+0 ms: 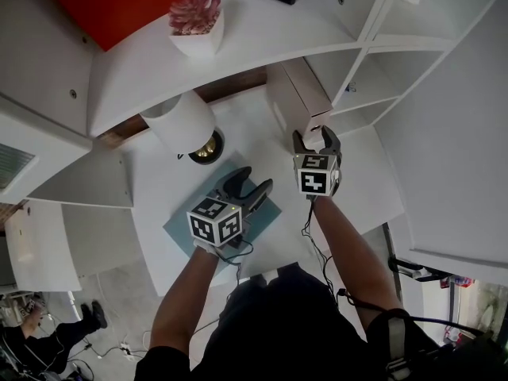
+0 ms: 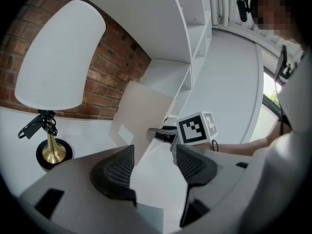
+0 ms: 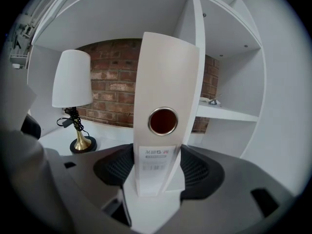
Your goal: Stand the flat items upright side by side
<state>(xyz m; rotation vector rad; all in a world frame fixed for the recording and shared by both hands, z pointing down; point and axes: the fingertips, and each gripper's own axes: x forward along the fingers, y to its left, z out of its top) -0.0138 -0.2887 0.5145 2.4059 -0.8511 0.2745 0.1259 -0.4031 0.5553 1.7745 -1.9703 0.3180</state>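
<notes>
One white binder (image 1: 298,94) stands upright on the desk (image 1: 147,205), your right gripper (image 1: 317,140) pinching its spine; your left gripper (image 1: 246,182), jaws spread and empty, hovers over the grey-blue folder (image 1: 179,227), lying flat, not yet stood beside it.

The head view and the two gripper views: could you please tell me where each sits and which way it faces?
Head view: on the person's head, looking steeply down at the white desk; both forearms, the left tool and right tool show.
Left gripper view: rides the left tool, facing across the desk toward the right tool; its open, empty jaws show.
Right gripper view: rides the right tool, facing the brick wall; its jaws clasp the upright binder.
Shared: all three show the binder and lamp.
</notes>
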